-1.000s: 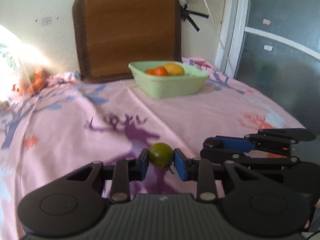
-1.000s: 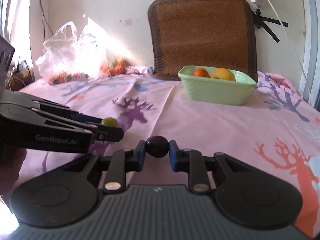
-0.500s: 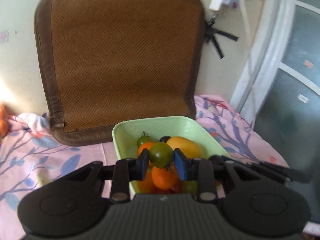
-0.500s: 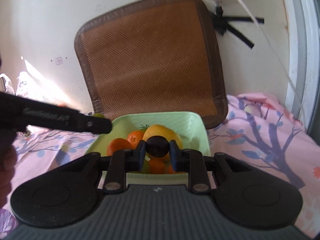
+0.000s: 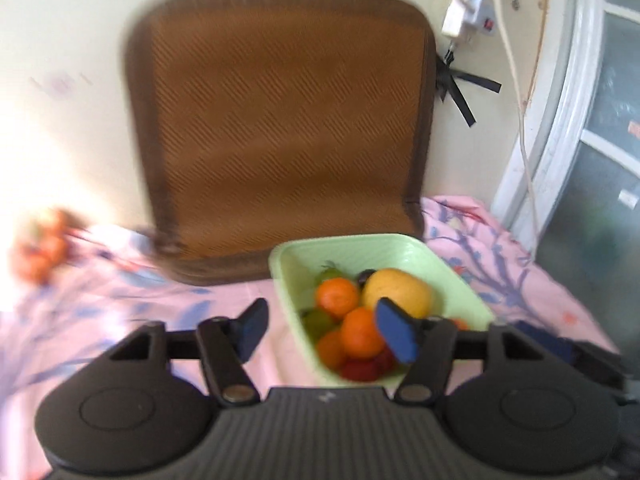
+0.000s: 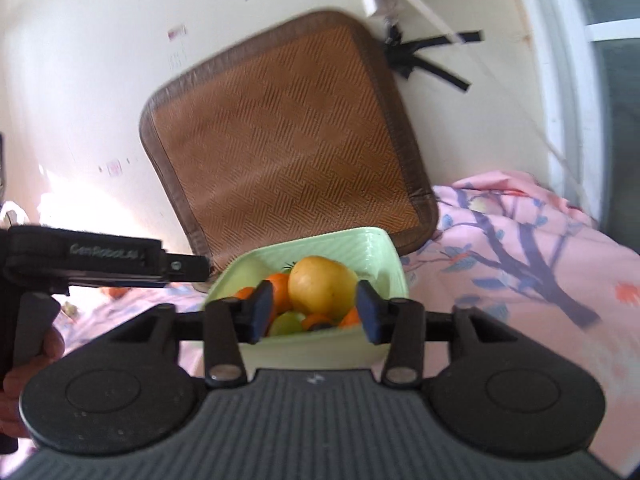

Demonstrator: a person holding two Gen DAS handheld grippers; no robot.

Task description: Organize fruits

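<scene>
**Both grippers released above the fruit basket**

We take the pale green basket (image 5: 448, 276) as our landmark; it sits on the pink patterned cloth (image 5: 500, 248), directly in front of the brown woven mat (image 5: 280, 120) that leans against the wall. Inside the basket we see a large yellow fruit (image 5: 398, 294) toward the mat side, orange fruits (image 5: 337, 298) beside and in front of it, green ones (image 5: 318, 322) along the near-left wall, and something red (image 5: 360, 368) at the near end.

The left gripper (image 5: 326, 330) hangs at the basket's near-left edge. Its jaws have just been opening; the blue pads (image 5: 396, 334) stand apart with nothing pinched between them, only the basket's contents visible through the gap.

The right gripper (image 6: 314, 312) hovers at the basket's near wall. Its jaws too have just been opening, and we see no fruit gripped; the yellow fruit (image 6: 322, 288) lies in the basket behind the gap.

In the right wrist view, the left gripper's body (image 6: 100, 260) reaches toward the basket's left rim, a hand (image 6: 52, 346) on its grip. Left of the basket, blurred orange fruits (image 5: 40, 252) lie near the wall.
</scene>
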